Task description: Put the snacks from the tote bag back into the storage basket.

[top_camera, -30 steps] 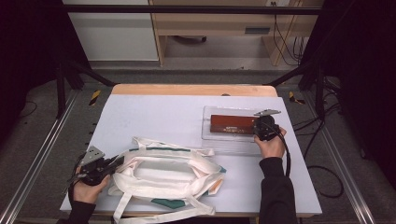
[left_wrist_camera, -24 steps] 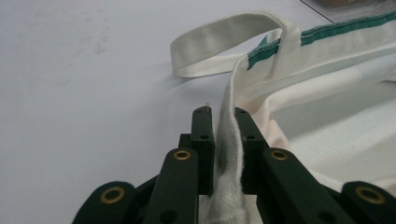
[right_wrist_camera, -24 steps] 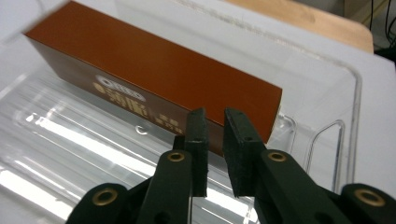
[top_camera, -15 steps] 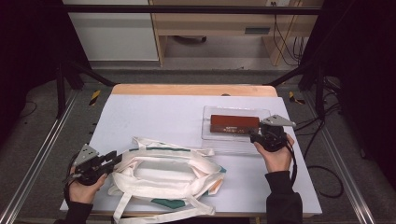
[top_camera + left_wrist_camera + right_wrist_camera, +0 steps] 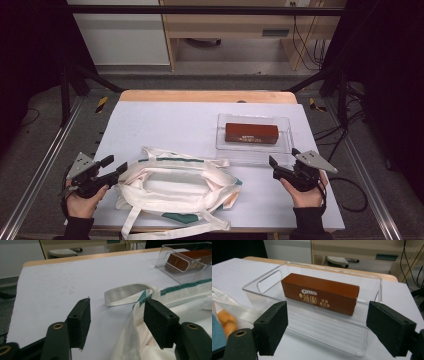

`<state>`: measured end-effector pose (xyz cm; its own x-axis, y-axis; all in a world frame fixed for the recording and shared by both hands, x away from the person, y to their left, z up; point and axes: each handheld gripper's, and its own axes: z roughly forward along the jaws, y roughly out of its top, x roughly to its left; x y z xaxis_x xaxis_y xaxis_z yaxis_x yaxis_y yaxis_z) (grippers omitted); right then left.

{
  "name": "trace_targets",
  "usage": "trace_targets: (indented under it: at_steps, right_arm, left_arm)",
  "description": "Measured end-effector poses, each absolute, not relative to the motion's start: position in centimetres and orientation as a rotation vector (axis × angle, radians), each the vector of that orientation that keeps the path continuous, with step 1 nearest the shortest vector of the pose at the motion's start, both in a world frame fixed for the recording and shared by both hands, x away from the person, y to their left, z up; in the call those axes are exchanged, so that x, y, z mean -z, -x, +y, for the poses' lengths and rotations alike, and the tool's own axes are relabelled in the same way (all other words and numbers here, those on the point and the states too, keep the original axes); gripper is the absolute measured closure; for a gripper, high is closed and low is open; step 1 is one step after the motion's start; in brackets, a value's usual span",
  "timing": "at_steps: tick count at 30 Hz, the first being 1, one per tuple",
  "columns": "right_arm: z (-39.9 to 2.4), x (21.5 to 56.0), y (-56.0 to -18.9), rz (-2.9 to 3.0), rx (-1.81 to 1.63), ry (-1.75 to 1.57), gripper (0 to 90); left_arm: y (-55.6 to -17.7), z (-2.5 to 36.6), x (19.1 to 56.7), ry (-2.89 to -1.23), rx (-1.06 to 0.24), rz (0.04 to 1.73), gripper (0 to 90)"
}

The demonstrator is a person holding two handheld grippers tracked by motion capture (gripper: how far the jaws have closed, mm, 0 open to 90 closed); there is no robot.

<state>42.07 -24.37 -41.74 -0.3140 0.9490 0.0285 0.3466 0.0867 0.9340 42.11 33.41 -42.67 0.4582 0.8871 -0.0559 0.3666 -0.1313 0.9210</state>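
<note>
The left gripper (image 5: 112,168) rests at the left rim of the cream cotton tote bag with green trim (image 5: 175,187) near the table's front edge; its jaws have just been opening and now stand wide, with a fold of the bag's rim between them but not pressed. The right gripper (image 5: 281,166) sits just in front of the clear plastic tray (image 5: 287,145) holding the brown cardboard biscuit box (image 5: 251,133); its jaws have likewise just opened, with nothing between them.

In my judgement the step in hand is packing the box into the bag: keep the bag's mouth spread; take the box across its narrow sides; clear the tray wall before moving across.

The right gripper view shows the box's gold lettering; the left gripper view shows a looped white strap (image 5: 125,293) lying flat; the high view shows both hands together.
</note>
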Motion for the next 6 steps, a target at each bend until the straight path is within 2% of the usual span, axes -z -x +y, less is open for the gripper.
trace_targets:
  at_steps: [6]
  right_arm:
    - [-25.7,43.1,-41.5,1.728,-1.224,-1.347,17.9]
  left_arm:
    - [-42.2,34.1,42.6,-1.687,-0.674,1.1,33.5]
